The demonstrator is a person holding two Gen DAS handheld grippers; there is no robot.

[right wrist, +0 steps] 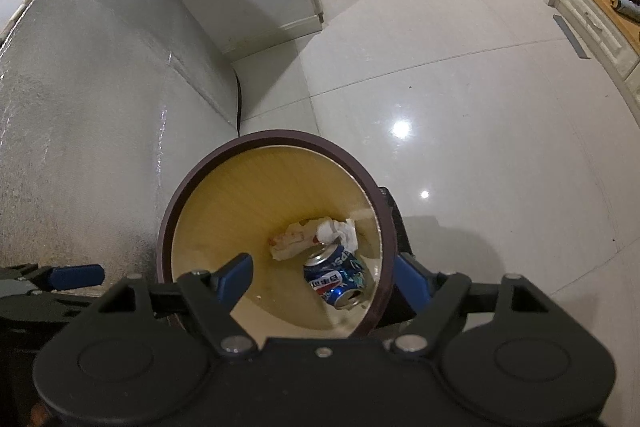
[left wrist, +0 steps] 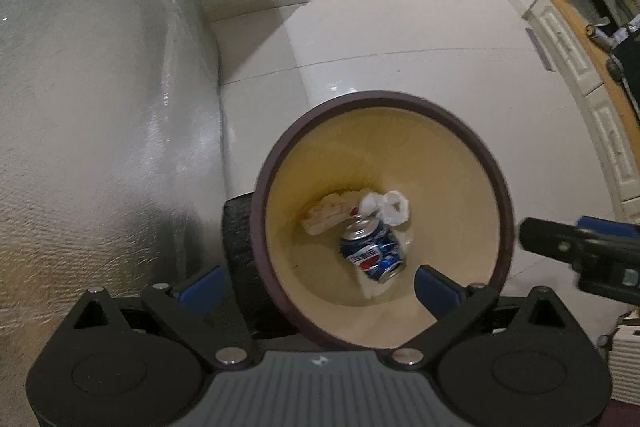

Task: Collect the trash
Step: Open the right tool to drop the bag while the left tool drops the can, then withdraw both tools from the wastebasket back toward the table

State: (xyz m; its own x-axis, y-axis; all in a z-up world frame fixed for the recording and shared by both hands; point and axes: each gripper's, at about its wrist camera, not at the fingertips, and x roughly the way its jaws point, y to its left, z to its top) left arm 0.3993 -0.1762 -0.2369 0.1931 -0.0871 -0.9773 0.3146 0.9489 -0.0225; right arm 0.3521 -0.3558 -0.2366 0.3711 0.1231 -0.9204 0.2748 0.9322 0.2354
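A round bin with a dark brown rim [left wrist: 384, 95] [right wrist: 272, 139] and a cream inside stands on the floor. At its bottom lie a dented blue Pepsi can [left wrist: 372, 251] [right wrist: 338, 277], a crumpled white tissue [left wrist: 388, 207] [right wrist: 342, 231] and a crumpled paper wrapper [left wrist: 326, 213] [right wrist: 290, 241]. My left gripper [left wrist: 318, 291] hangs above the bin's near left edge, pointing down, open, with nothing between its blue pads. Over the bin's near right edge my right gripper [right wrist: 323, 279] is also open and holds nothing. Each gripper shows at the edge of the other's view.
A tall silvery textured appliance [left wrist: 100, 107] [right wrist: 88, 115] stands right beside the bin on the left. A black object [left wrist: 238, 247] leans against the bin's outside. Glossy tiled floor [right wrist: 460, 87] stretches ahead. White cabinets with a wooden top [left wrist: 580, 75] line the right side.
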